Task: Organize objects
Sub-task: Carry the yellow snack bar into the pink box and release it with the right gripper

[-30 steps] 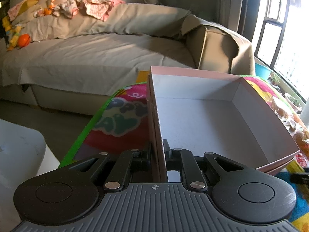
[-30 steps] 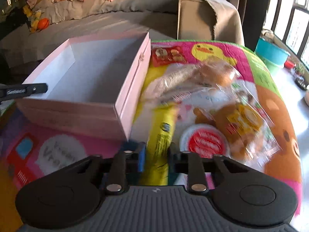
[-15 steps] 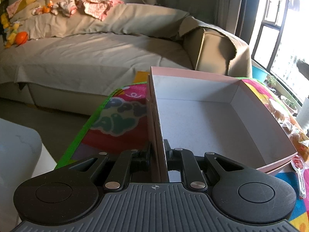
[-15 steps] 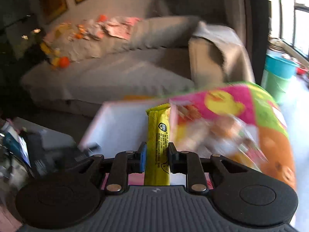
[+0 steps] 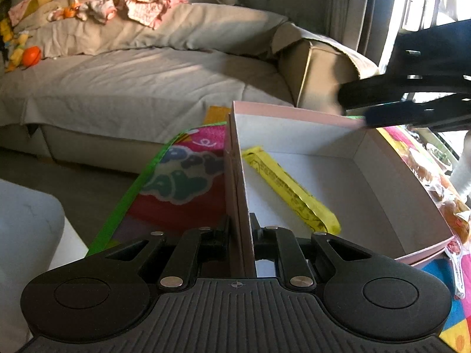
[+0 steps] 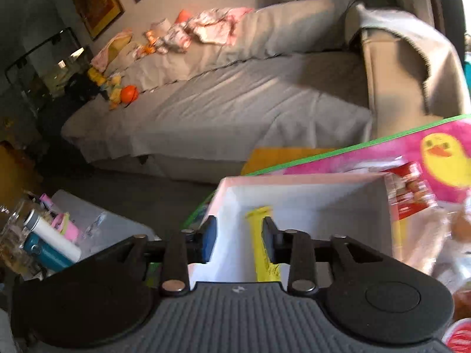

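dropped since a moment ago, the long yellow snack packet (image 5: 290, 189) now lies flat on the white floor of the shallow pink cardboard box (image 5: 347, 117). nearest, the left hand-held gripper (image 5: 240, 232) is clamped on the box's near side wall. the right hand-held gripper (image 6: 238, 239) hangs above the box, jaws just opened, pressing on nothing. beyond stands the grey covered sofa (image 5: 141, 79).

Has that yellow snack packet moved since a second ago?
Yes. The yellow packet has gone from the colourful mat beside the pink box to the box's white floor, and the right gripper, jaws just opened, no longer grips it.
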Available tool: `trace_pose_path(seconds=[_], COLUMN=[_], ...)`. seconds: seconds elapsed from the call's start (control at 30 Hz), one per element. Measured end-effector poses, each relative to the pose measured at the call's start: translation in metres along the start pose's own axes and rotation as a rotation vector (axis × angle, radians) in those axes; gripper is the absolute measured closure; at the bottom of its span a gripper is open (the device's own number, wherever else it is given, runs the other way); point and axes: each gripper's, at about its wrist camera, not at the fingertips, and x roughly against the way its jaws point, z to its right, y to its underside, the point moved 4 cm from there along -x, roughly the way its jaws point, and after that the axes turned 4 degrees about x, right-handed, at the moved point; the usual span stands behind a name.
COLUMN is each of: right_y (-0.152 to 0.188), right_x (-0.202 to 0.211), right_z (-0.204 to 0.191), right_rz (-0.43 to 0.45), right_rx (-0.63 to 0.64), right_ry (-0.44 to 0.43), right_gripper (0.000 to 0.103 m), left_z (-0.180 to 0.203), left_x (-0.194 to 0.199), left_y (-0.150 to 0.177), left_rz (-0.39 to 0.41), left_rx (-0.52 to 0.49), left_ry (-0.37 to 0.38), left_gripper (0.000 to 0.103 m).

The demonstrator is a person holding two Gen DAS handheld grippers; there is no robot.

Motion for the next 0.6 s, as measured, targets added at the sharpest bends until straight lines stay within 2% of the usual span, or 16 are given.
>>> trace_pose_path(seconds=[0.1,0.17,0.3,0.37,0.47,0.53,0.6], right_y=[-0.008,-0.019,-0.041,-0.049,-0.056,-0.058,-0.056], right_x=[0.023,0.032,0.020,-0.004,-0.049,-0.080,-0.109], right_z=[0.034,0.058,0.112,0.138,0.167,0.176,0.176], right_rz=[0.049,0.071,0.044,-0.006,-0.068,-0.096,-0.125], right_rx=[0.010,0.029,0.048,0.006,-0.102,-0.148,-0.130], right_ry=[0.099,0.195,0.343,0.361,0.339,0.334,0.360], right_gripper=[0.049,0.045,0.034,0.034,0.034,0.034,0.036], left_z=[-0.002,-0.002,-0.003,-0.002,0.002,0.003,0.003], left_x=[0.000,0.000,-0.002,-0.001,-0.002,-0.002,-0.002], left_y=[0.001,0.000,-0.001,0.000,0.000,0.000,-0.001], left_rz=[0.000,0.000,-0.005,-0.007,-0.008,-0.014,-0.019], left_rx=[0.012,0.016,0.019,0.014,-0.002,-0.005,-0.006], left_ry=[0.004,0.004,0.000,-0.007,-0.024,-0.030,-0.035], left_gripper=[0.089,0.089,0.089,0.090,0.090,0.090,0.090])
